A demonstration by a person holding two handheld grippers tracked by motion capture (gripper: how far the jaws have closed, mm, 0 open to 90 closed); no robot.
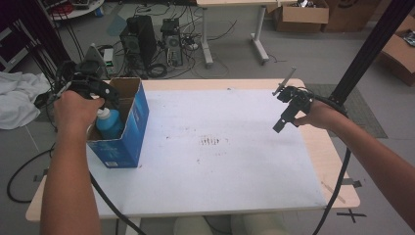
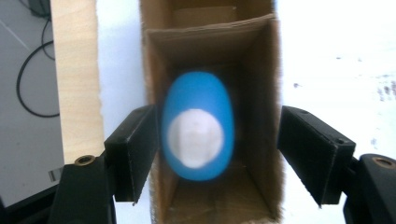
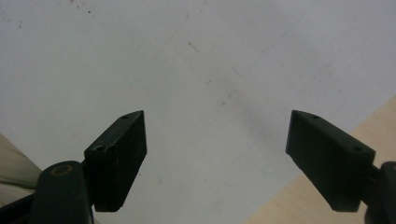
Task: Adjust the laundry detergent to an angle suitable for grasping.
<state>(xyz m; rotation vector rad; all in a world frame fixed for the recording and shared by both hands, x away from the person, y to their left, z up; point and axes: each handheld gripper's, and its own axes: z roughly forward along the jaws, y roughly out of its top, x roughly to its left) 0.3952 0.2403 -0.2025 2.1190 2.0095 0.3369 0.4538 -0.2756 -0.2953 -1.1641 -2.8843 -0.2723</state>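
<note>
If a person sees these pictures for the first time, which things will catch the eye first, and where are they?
First comes the blue bottle with its white cap, standing inside the open blue cardboard box at the left edge of the table. The left gripper hangs right above it, jaws open on either side of the bottle without pressing it. Far to the right, the right gripper hovers open above the bare white tabletop.

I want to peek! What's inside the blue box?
A blue bottle with a white cap stands inside the box. The box walls hide its lower part and the floor beneath it.
</note>
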